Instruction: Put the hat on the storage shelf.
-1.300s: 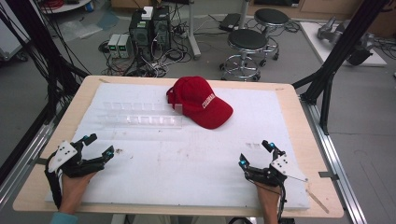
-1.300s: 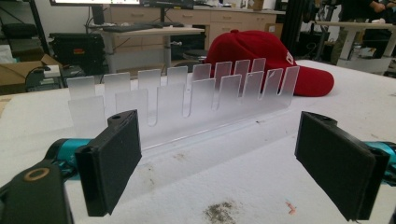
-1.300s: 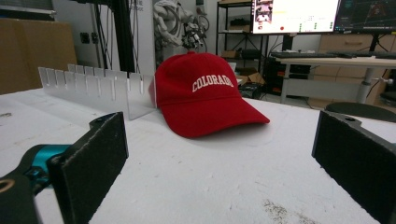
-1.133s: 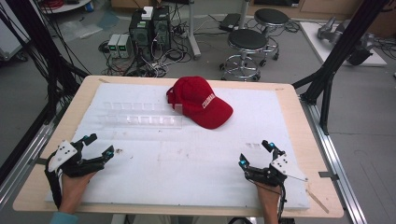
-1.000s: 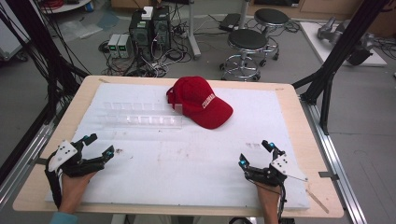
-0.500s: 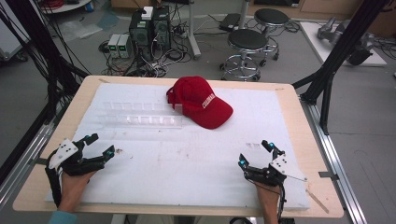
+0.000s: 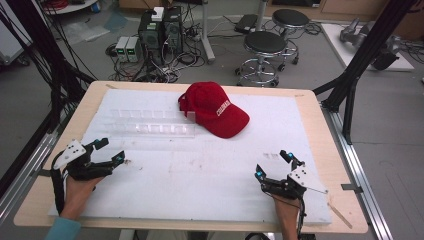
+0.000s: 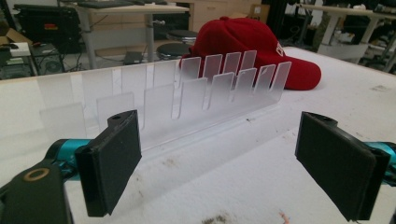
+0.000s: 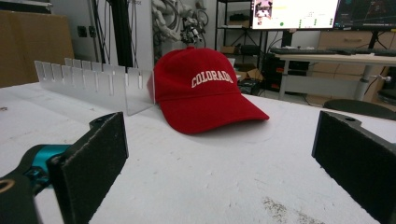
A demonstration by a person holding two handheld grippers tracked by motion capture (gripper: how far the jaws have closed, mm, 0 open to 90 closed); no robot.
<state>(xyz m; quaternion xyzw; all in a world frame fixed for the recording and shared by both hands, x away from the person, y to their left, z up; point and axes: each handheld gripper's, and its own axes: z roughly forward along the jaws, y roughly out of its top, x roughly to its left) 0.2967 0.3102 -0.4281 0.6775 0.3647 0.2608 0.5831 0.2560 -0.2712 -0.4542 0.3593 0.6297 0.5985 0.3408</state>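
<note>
Red cap (image 9: 205, 91) reads "COLORADO", last letter possibly unclear; both grippers spread wide, empty.

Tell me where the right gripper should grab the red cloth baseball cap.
Probably the brim: it is thin, flat and juts toward the open right gripper, so come from the near right. The round crown is wider, with the clear slotted rack at its left.

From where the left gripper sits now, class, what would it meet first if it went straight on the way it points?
Most likely the clear slotted rack. In the left gripper view it stands straight ahead of the open jaws of the left gripper, with bare white mat between. The red cap lies behind the rack.
</note>
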